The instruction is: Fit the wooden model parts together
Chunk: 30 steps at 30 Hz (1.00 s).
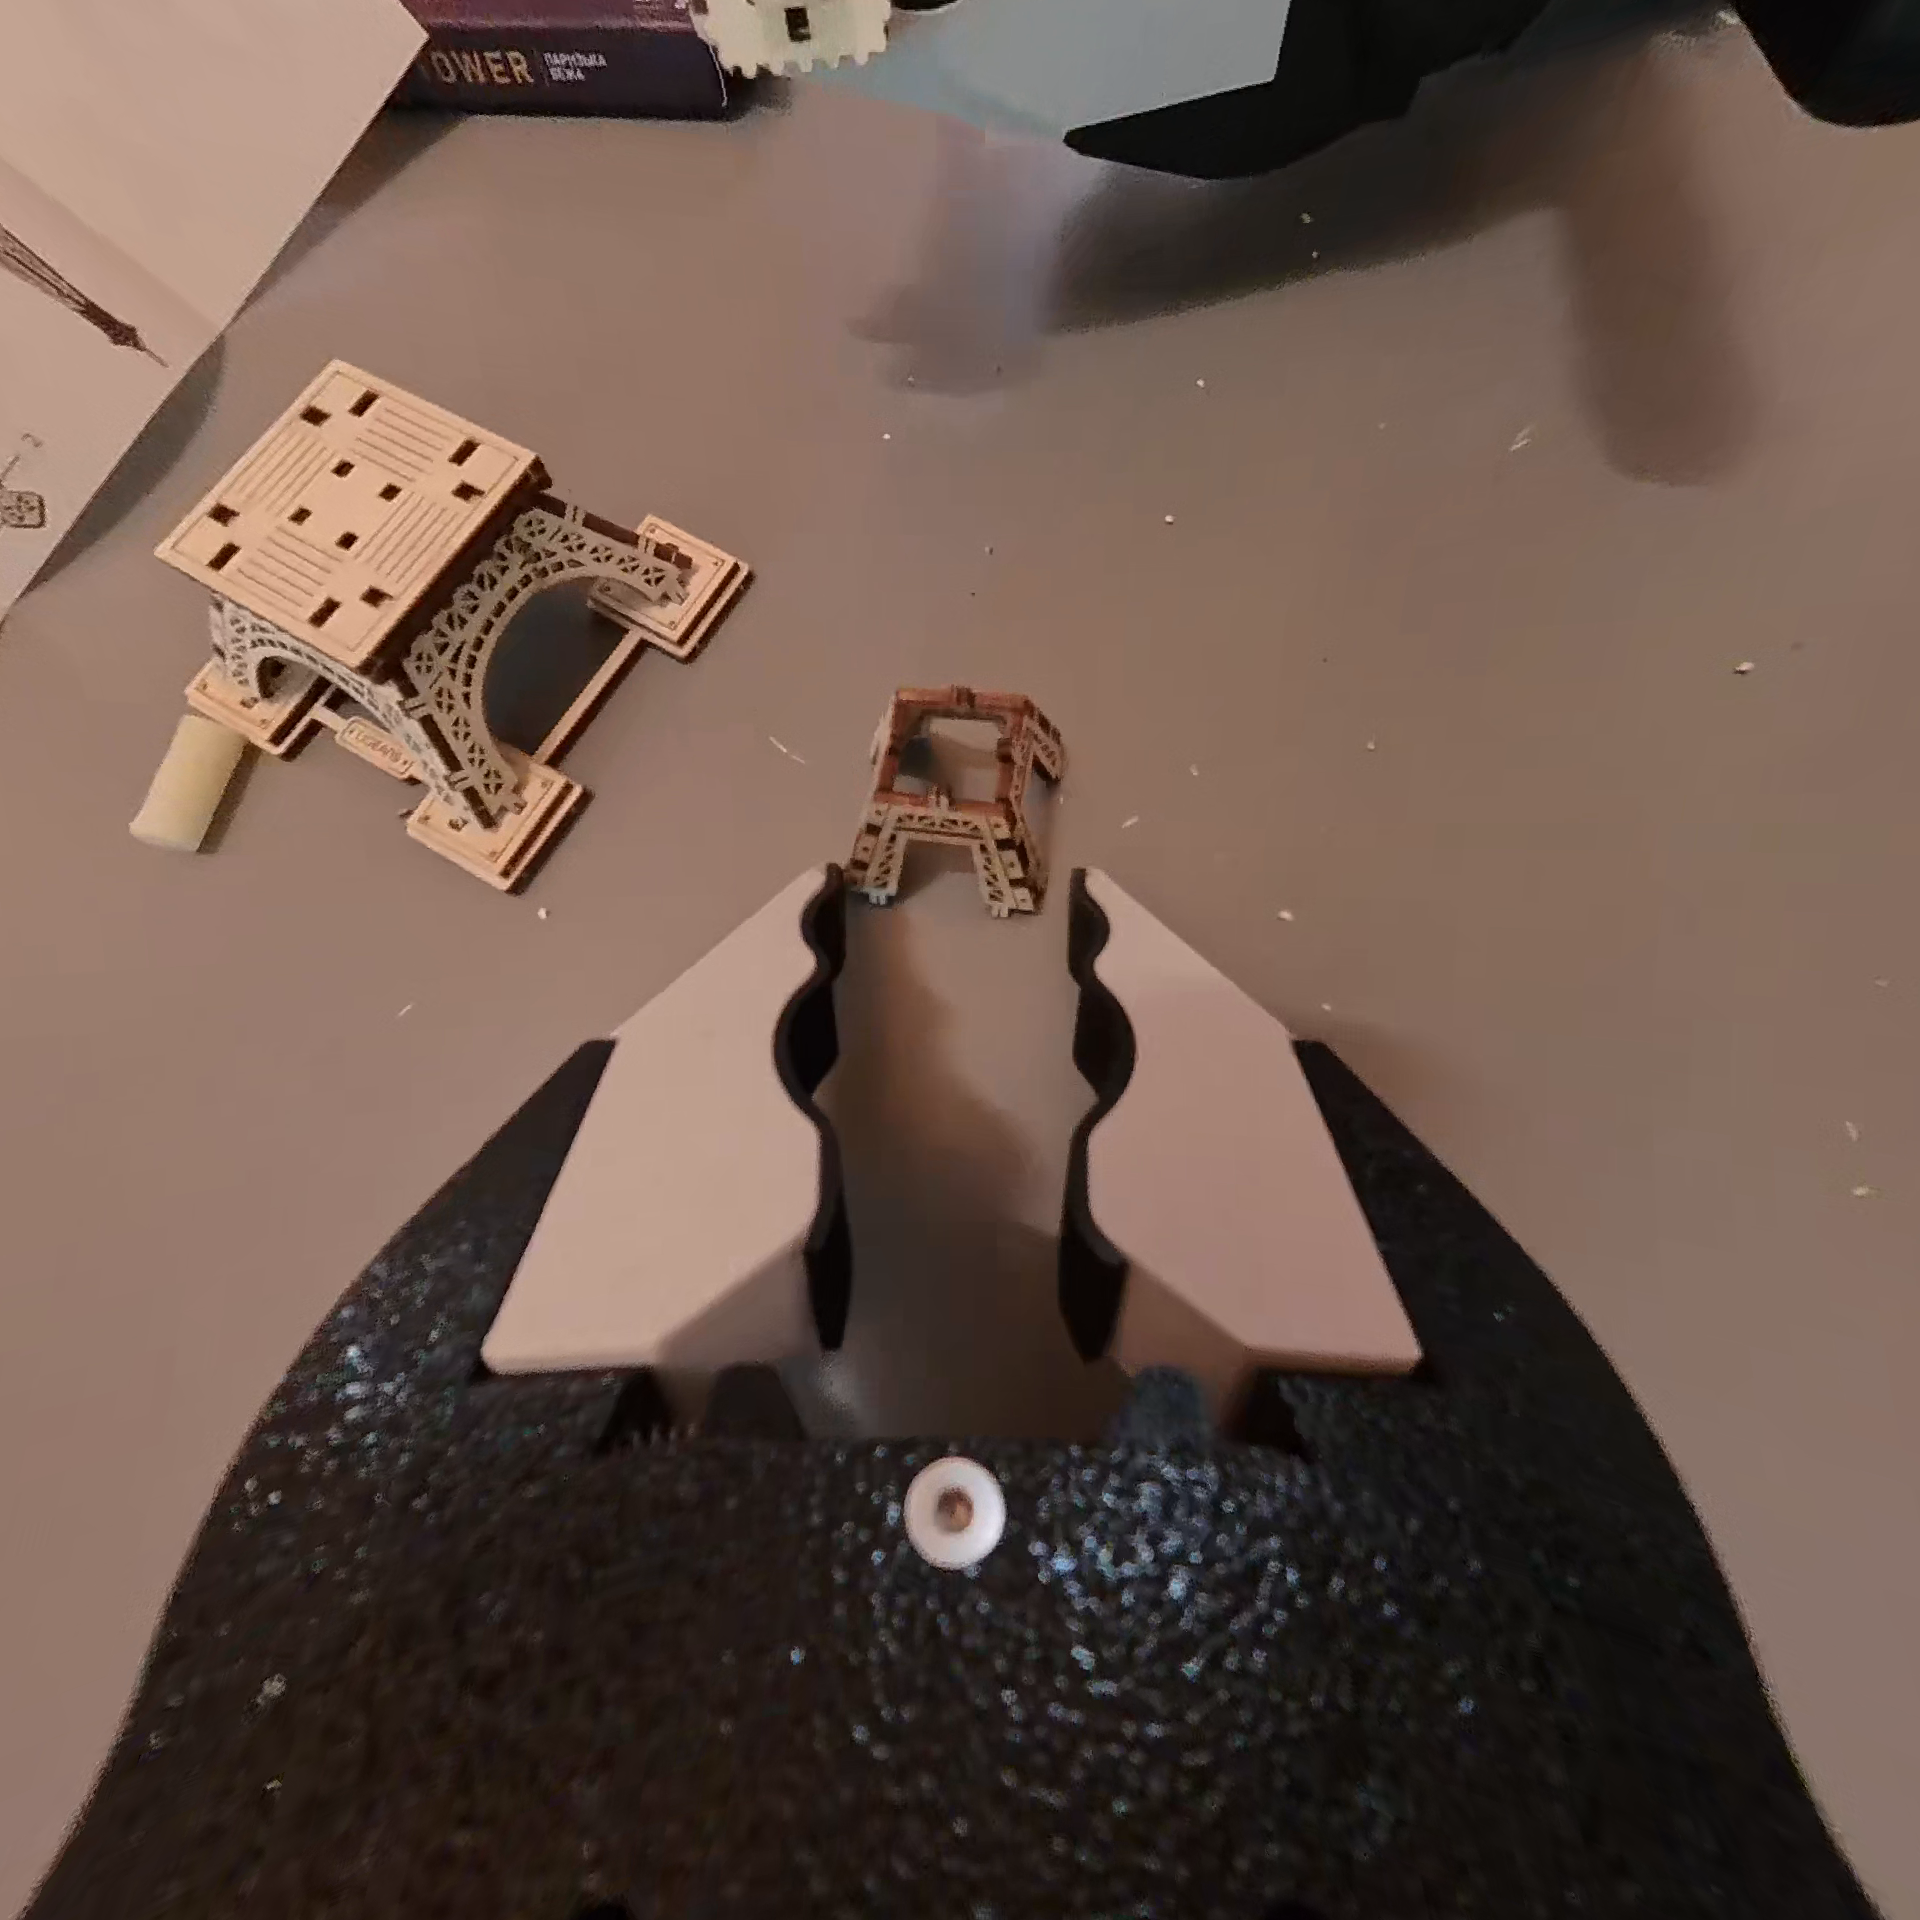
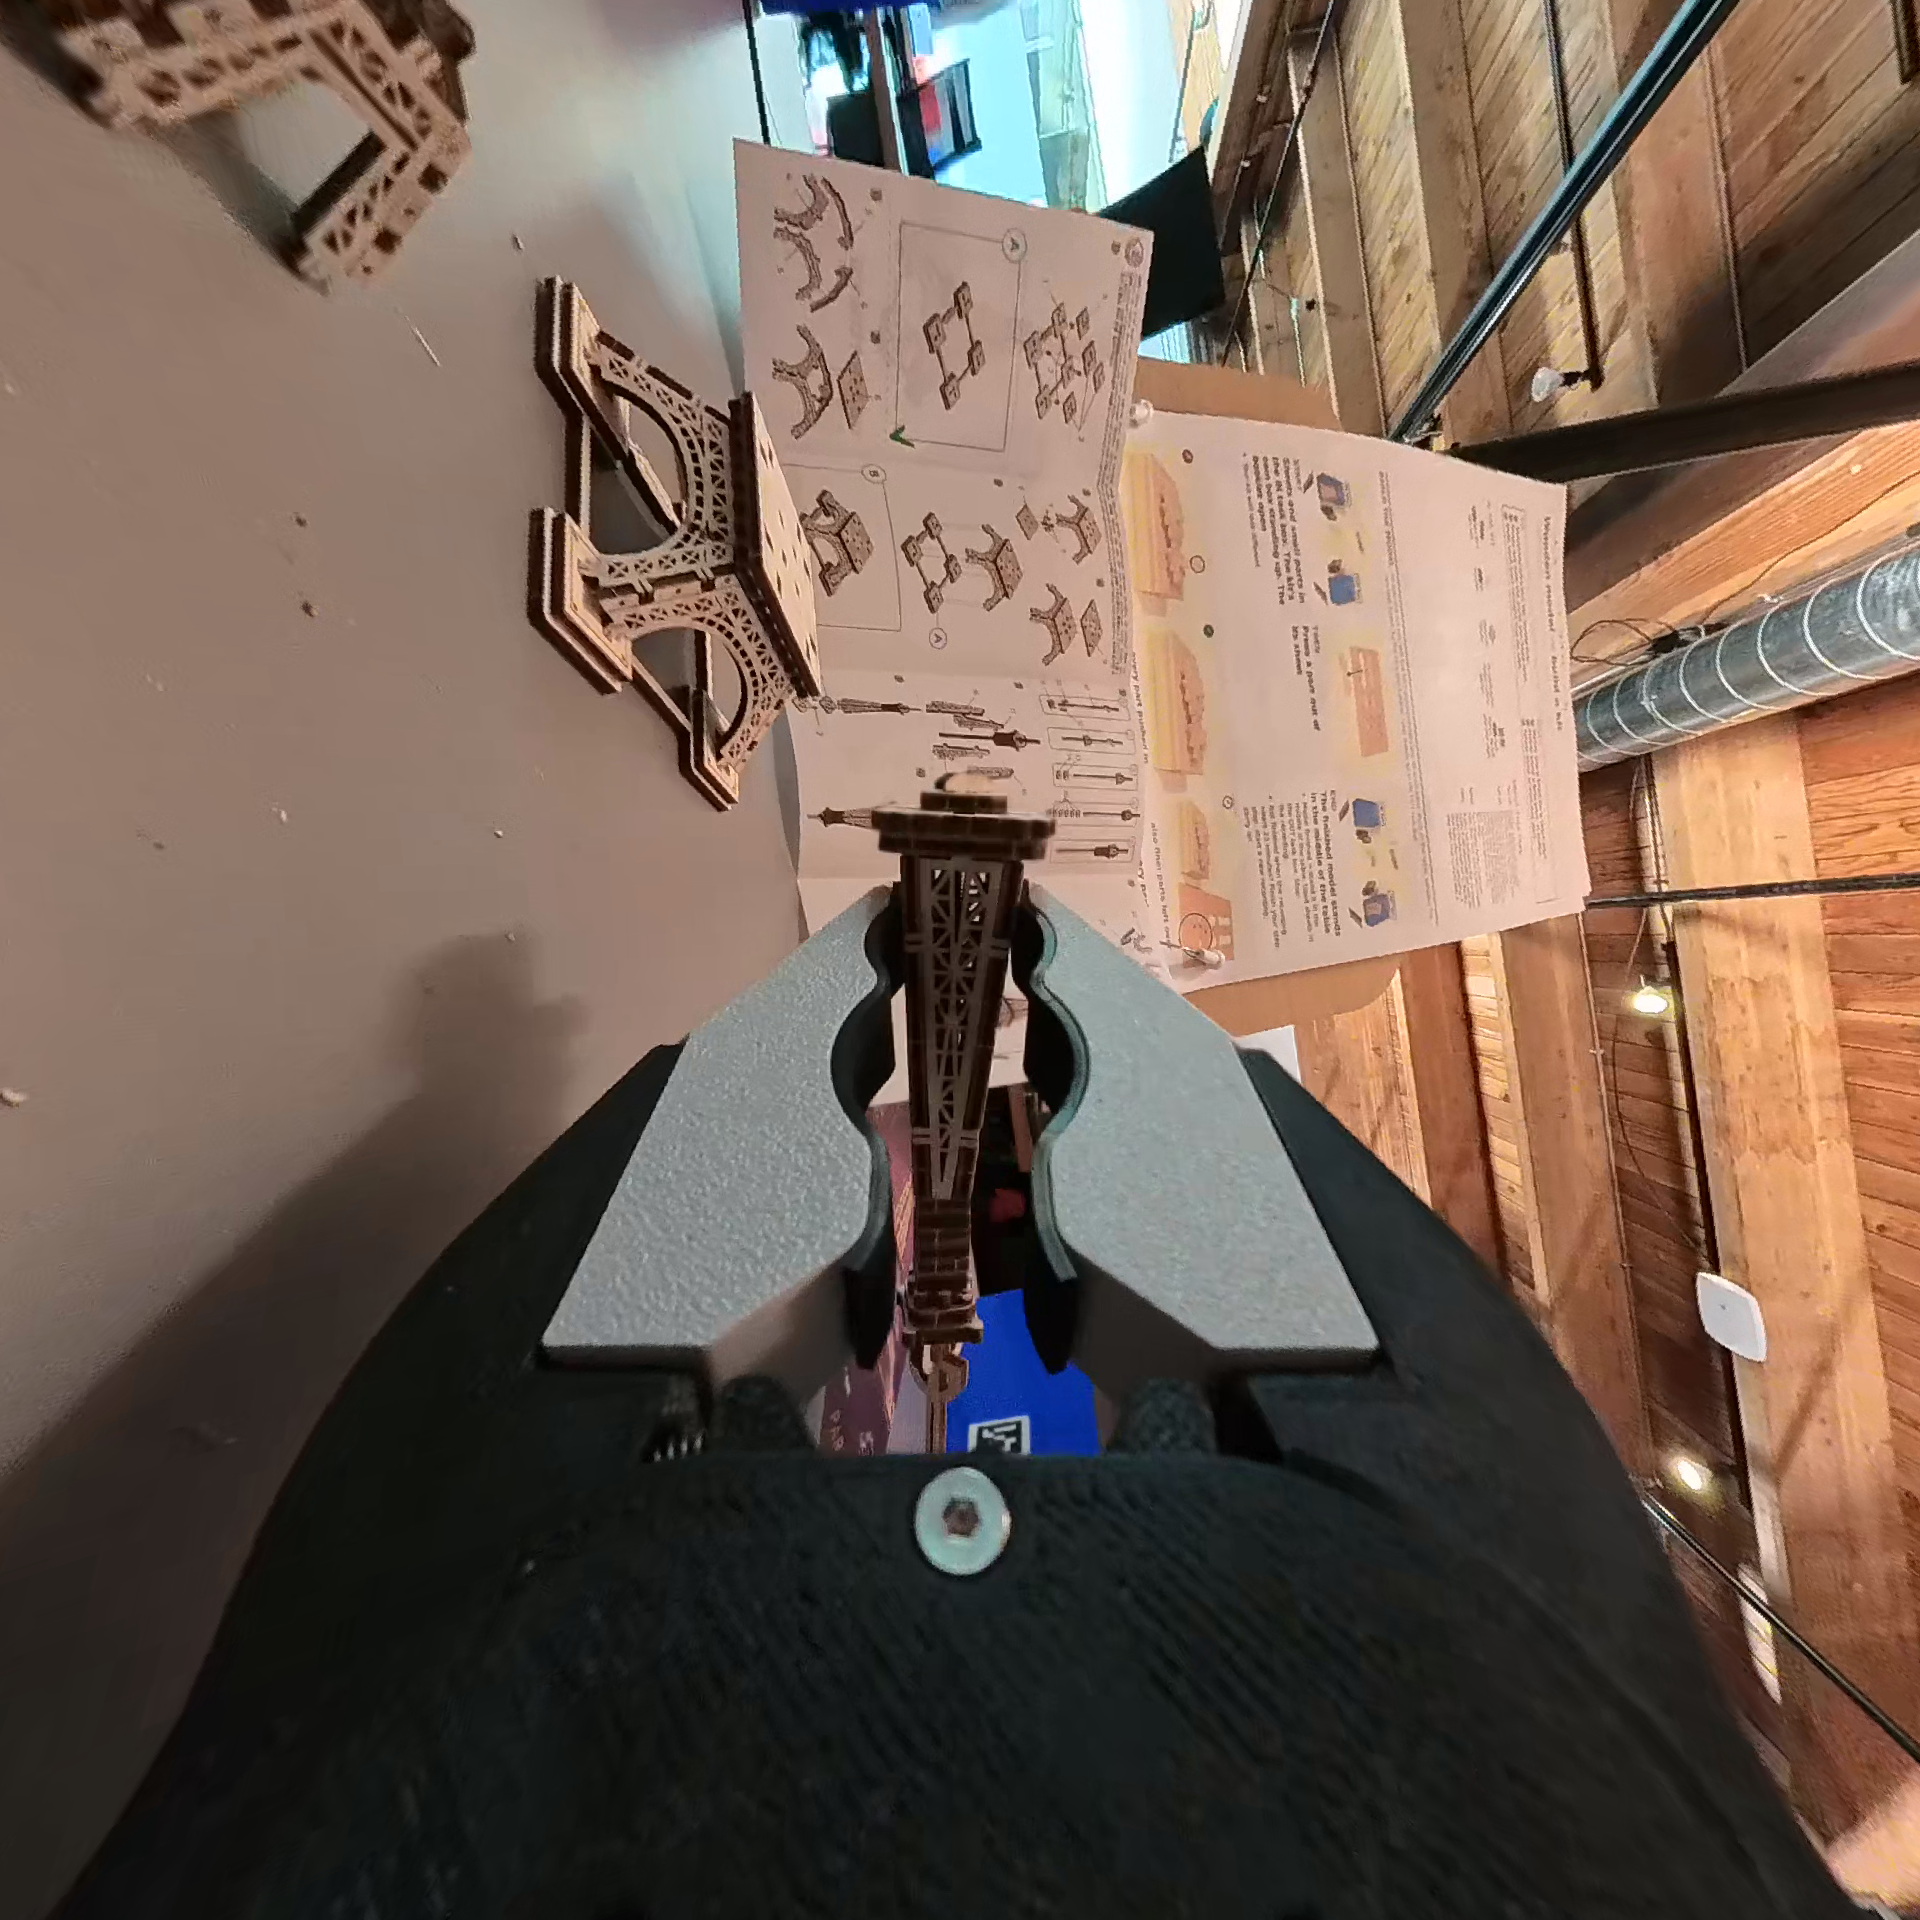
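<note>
While the left gripper (image 1: 956, 894) is held with fingers apart just short of the small lattice section (image 1: 956, 805) on the grey table (image 1: 1351, 727), the tapered spire (image 2: 951, 997) is clamped by the right gripper (image 2: 954, 914); the arched base (image 1: 416, 613) is set aside.

L cam looks down at table (image 1: 1351, 727), R cam seemingly rolled sideways; both show tower base (image 1: 416, 613).
</note>
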Tool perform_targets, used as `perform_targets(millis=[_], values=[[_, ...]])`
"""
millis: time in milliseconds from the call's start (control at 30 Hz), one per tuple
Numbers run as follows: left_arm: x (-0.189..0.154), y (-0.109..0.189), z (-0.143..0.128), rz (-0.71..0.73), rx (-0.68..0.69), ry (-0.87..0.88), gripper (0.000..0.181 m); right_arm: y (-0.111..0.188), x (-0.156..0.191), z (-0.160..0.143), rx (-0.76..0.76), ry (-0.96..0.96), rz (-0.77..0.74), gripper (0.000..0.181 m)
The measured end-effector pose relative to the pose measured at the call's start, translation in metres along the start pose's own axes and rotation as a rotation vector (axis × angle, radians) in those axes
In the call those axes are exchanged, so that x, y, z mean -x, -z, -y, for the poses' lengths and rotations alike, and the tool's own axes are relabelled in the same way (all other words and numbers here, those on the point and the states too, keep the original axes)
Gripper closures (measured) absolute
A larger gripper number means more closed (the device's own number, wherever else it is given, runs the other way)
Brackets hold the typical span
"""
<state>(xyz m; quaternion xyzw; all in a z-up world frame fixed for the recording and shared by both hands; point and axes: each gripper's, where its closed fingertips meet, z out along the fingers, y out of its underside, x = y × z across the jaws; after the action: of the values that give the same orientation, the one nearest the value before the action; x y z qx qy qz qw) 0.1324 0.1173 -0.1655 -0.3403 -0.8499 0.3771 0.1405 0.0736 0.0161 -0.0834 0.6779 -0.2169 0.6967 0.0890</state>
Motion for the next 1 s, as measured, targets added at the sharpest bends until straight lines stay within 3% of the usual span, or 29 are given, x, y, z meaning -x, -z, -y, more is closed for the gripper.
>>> perform_targets(millis=[233, 467, 733, 1000], values=[[-0.007, 0.003, 0.005, 0.007, 0.046, 0.003, 0.147, -0.002, 0.005, 0.008, -0.032, 0.119, 0.008, 0.164], [-0.01, 0.026, 0.024, 0.056, 0.274, -0.001, 0.147, -0.007, 0.017, 0.018, -0.109, 0.2, 0.017, 0.164], [-0.013, 0.024, 0.022, 0.075, 0.564, 0.02, 0.147, -0.008, 0.042, 0.036, -0.17, 0.315, 0.077, 0.164], [-0.02, 0.01, 0.022, 0.042, 0.793, 0.09, 0.147, -0.006, 0.054, 0.038, -0.192, 0.29, 0.144, 0.164]])
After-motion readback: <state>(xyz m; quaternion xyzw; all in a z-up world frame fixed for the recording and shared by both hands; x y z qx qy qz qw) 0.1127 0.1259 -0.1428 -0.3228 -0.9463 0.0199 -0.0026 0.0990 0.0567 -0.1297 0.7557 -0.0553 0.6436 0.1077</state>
